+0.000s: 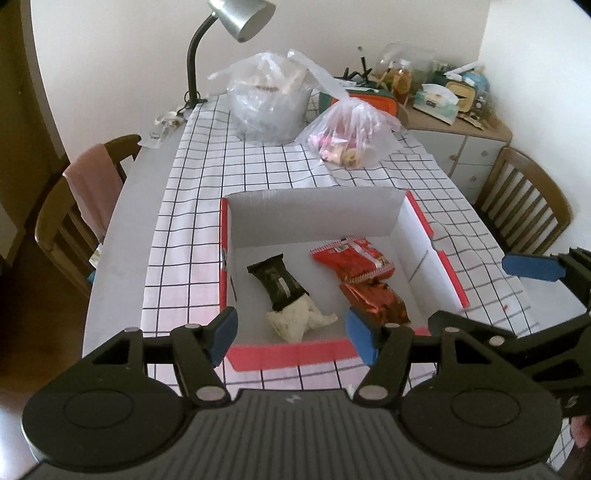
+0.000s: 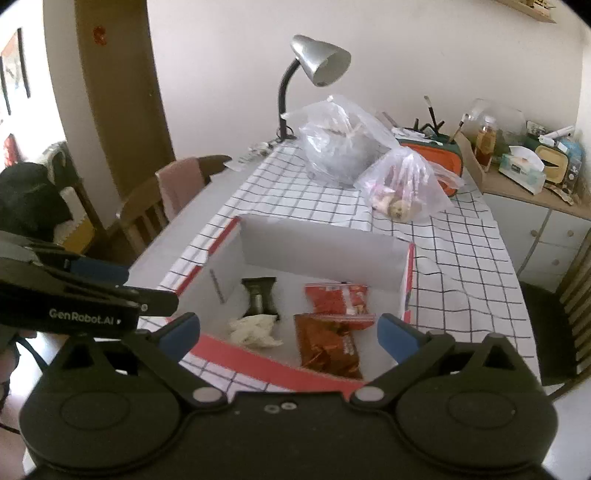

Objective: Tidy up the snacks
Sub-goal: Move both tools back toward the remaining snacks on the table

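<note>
Inside the box [image 1: 314, 221] near the counter's front edge sit four snack packs [image 1: 352, 258]. Both the left hand-held gripper [image 1: 291, 334] and right hand-held gripper [image 2: 290, 334] hang spread and empty. Risk imo: snagging the clear bag [image 1: 351, 136] of remaining snacks, spilling it.

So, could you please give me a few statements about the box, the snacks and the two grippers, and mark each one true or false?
1. The box holds four snack packets. True: a black packet, a white packet, a red packet and a brown foil packet.
2. The right gripper holds the red packet. False: its jaws stand wide open and empty.
3. The left gripper is empty. True.
4. The desk lamp stands inside the box. False: it stands at the table's far end.
5. Two plastic bags lie beyond the box. True.
</note>
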The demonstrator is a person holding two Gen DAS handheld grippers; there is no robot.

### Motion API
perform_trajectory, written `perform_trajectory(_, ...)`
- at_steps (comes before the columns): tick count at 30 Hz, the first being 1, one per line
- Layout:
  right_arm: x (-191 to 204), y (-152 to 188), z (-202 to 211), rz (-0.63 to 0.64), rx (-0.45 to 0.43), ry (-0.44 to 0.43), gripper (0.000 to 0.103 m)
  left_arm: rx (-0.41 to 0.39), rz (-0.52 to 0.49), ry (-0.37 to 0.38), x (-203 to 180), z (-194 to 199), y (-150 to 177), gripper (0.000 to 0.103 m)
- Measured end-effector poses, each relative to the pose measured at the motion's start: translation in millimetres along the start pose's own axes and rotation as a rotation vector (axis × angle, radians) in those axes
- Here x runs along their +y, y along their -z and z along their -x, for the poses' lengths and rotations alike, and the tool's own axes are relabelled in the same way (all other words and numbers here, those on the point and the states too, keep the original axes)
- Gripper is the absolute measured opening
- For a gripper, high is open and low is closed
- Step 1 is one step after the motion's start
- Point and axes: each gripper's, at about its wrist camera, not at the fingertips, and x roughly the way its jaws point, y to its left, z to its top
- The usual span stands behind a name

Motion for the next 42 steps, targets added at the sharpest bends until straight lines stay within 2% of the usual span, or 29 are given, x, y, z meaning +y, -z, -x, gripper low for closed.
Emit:
perform_trajectory(3, 4.4, 9.6, 10.1, -0.002, -0.004, -0.017, 0.103, -0.013, -0.009, 0.003, 1.2, 14.0, 11.7, 0.066)
perform_trajectory(5, 7.0, 16.9, 16.1, -0.006, -0.006, -0.025, 0.103, -0.023, -0.005, 0.01, 3.4, 22.7, 20.2, 0.074)
perform_trajectory(12, 14.7, 44.8, 33.9, -0.027, -0.017, -0.054, 0.103, -0.042, 0.023, 0.032, 11.8, 43.3, 48.5, 0.077)
perform_trajectory(19, 22.6, 76.3, 34.9, -0.043, 0.02, -0.059, 0.103, -0.024, 0.031, 0.05, 18.6, 49.7, 84.0, 0.079)
perform_trajectory(20, 23.6, 81.1, 33.8, -0.046, 0.026, -0.057, 0.103, -0.019, 0.033, 0.053, 20.5, 49.3, 88.7, 0.082)
perform_trajectory(23, 26.9, 94.4, 30.9, -0.039, 0.038, -0.039, 0.103, 0.0, 0.054, 0.068, 26.7, 46.7, 104.6, 0.091)
perform_trajectory(27, 30.4, 115.0, 23.3, -0.024, 0.059, -0.01, 0.103, 0.043, 0.096, 0.062, 35.3, 38.2, 124.3, 0.092)
perform_trajectory(34, 40.1, 149.3, -7.2, 0.019, 0.155, 0.017, 0.102, 0.156, 0.158, 0.01, 52.4, 10.1, 157.9, 0.092)
perform_trajectory(39, 43.0, 163.0, -21.9, 0.025, 0.204, 0.013, 0.102, 0.21, 0.166, -0.039, 61.6, -10.5, 175.0, 0.092)
perform_trajectory(42, 45.5, 168.9, -30.2, 0.041, 0.228, 0.018, 0.101, 0.216, 0.159, -0.071, 65.6, -19.2, 180.2, 0.092)
